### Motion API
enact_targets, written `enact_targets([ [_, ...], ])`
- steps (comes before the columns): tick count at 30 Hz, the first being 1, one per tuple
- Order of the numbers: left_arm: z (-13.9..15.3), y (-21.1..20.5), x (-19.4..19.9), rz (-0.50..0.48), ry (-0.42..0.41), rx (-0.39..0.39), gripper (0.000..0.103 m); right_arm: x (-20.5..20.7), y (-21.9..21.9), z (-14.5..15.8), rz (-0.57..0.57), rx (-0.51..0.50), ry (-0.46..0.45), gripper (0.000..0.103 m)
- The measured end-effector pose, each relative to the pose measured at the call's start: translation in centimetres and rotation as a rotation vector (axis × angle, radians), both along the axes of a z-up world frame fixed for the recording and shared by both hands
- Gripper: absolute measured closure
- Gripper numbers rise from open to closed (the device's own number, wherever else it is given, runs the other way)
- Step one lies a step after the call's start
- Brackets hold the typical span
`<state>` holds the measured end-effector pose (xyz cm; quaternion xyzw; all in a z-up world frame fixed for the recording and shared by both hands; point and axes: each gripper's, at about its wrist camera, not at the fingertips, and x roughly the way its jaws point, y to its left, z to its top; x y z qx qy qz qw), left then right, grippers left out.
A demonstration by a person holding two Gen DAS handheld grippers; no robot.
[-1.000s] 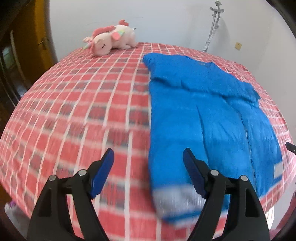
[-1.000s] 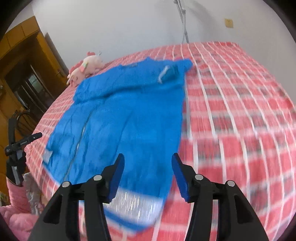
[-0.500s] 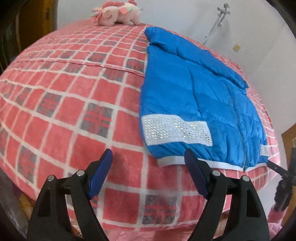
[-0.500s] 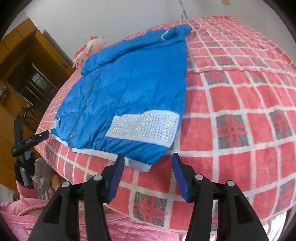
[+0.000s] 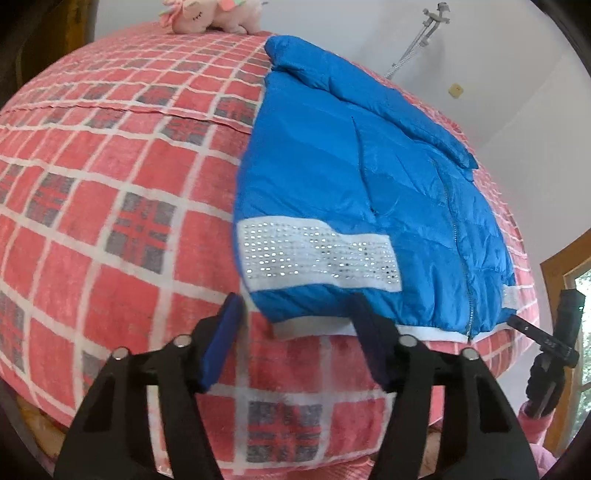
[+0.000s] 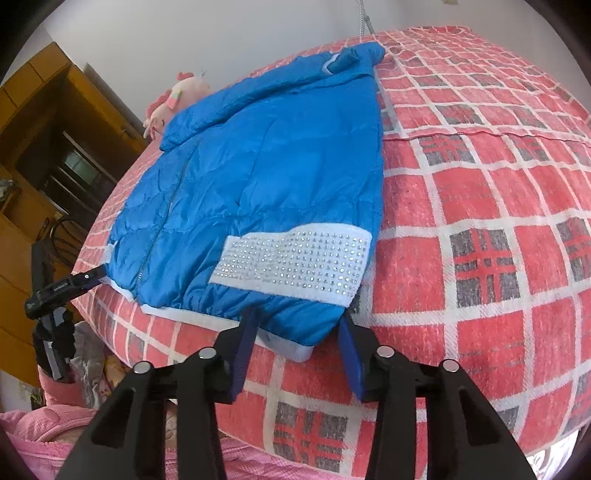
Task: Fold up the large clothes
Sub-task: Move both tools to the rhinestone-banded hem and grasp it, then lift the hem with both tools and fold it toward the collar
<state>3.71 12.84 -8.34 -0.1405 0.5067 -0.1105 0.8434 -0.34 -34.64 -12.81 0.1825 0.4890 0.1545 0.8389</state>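
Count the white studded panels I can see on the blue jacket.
2, on the jacket: one studded panel at the hem corner by the left gripper, the other by the right gripper. Any on the underside would be hidden.

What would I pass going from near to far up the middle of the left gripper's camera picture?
Left gripper, closing around the jacket's white hem → sparkly white band → blue jacket → its folded collar → pink plush toy.
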Motion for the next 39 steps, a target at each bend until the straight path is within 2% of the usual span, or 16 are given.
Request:
enact_targets([
  [2, 0.0, -0.2, 0.1, -0.003, 0.004, -0.007, 0.061, 0.1, -0.1, -0.1, -0.003, 0.003, 0.000, 0.069],
  [4, 0.0, -0.5, 0.0, -0.009, 0.012, -0.019, 0.068, 0.1, 0.0, -0.1, -0.001, 0.003, -0.002, 0.077],
  [7, 0.2, -0.7, -0.1, -0.007, 0.010, 0.004, 0.078, 0.1, 0.0, -0.1, 0.006, 0.012, -0.005, 0.087],
  [11, 1.0, -0.5, -0.4, -0.007, -0.013, -0.003, 0.091, 0.1, -0.1, 0.4, 0.013, 0.022, -0.014, 0.092],
  [16, 2.9, -0.9, -0.8, -0.034, -0.076, 0.001, 0.095, -0.5, -0.3, 2.2, 0.025, 0.029, -0.065, 0.094],
  [19, 4.7, -0.8, -0.8, -0.044, -0.131, -0.033, 0.096, -0.5, -0.5, 3.5, 0.029, 0.046, -0.096, 0.094],
  [26, 8.7, -1.4, 1.9, -0.066, -0.233, -0.082, 0.096, 1.1, -1.4, 7.8, 0.045, 0.100, -0.197, 0.095],
  [32, 12.3, -1.8, 6.3, -0.066, -0.318, -0.082, 0.096, 5.3, -3.3, 12.1, 0.030, 0.154, -0.262, 0.096],
  [39, 14.6, -2.0, 13.0, -0.051, -0.352, -0.107, 0.096, 12.3, -4.7, 15.6, 0.008, 0.191, -0.270, 0.096],
])
